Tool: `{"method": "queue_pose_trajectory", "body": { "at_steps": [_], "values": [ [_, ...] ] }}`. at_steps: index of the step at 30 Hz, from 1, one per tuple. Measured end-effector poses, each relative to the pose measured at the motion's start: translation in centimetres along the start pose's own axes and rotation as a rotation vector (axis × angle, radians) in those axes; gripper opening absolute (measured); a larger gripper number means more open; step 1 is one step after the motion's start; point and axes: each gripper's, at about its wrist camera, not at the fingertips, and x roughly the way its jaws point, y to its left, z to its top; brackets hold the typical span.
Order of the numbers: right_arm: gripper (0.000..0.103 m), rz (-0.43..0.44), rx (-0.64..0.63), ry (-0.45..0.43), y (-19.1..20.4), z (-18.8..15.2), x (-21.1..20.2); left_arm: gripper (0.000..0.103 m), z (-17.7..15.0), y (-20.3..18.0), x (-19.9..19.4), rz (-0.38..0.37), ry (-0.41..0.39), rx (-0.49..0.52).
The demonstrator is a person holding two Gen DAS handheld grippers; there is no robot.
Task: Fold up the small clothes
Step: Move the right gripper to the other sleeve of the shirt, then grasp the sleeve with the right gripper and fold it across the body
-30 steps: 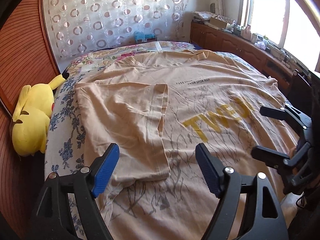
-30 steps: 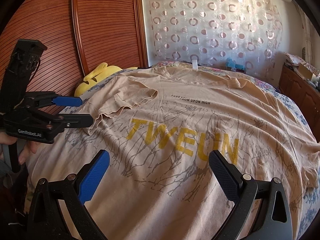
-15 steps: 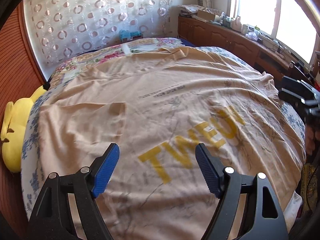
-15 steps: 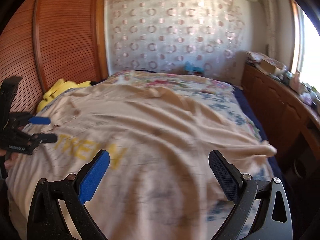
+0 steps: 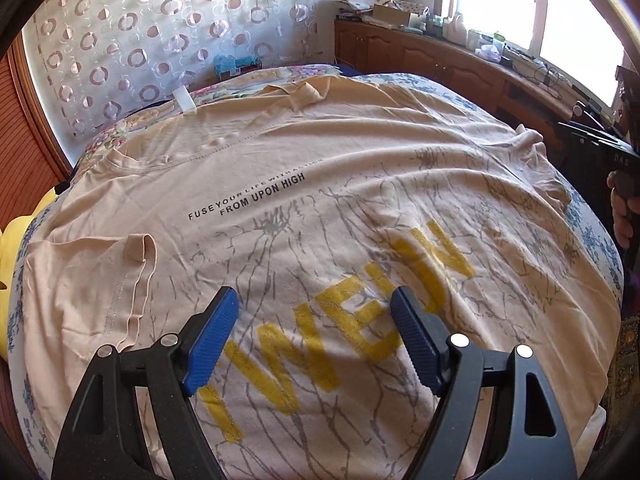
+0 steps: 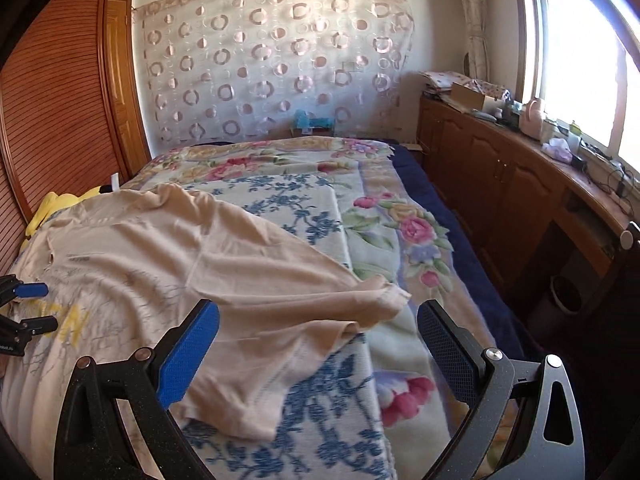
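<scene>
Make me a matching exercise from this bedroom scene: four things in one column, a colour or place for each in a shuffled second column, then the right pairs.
Things
1. T-shirt
2. Plush toy
3. Gripper pads
4. Wooden cabinets

Descriptions
A. Blue
B. Yellow, at the bed's edge by the slatted wooden doors
C. Beige, spread on the floral bed cover
D. Brown, under the window

Pairs: 1-C, 2-B, 3-A, 4-D
</scene>
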Motion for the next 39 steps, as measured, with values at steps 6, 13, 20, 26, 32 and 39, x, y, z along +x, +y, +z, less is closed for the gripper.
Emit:
{"method": "queue_pose_trajectory", "body": {
  "at_steps": [6, 13, 20, 26, 32, 39],
  "values": [
    [0.1, 0.01, 0.044, 0.06, 0.7, 1.1, 1.2, 0.087, 0.0, -0.2, 0.2, -0.012, 0.001, 0.005],
    [0.1, 0.028, 0.062, 0.13, -0.6, 3.0, 2.0, 0.089, 0.2, -0.4, 0.5, -0.016, 0.005, 0.013],
    [0.089, 0.061, 0.103, 0.191, -2.2, 4.1, 3.1, 0.091, 0.2, -0.5, 0.5, -0.005, 0.007, 0.014],
    [0.061, 0.081, 0.068, 0.193, -2.1, 4.5, 3.0, 0.091, 0.3, -0.4, 0.5, -0.004, 0.007, 0.005],
    [0.017, 0.057, 0.012, 0.203, -1.5, 4.6, 3.3, 0.093, 0.2, -0.2, 0.5, -0.005, 0.008, 0.001],
    [0.002, 0.142, -0.036, 0.111, 0.6, 6.2, 0.6, 0.093, 0.2, -0.2, 0.5, -0.006, 0.008, 0.001]
  ]
}}
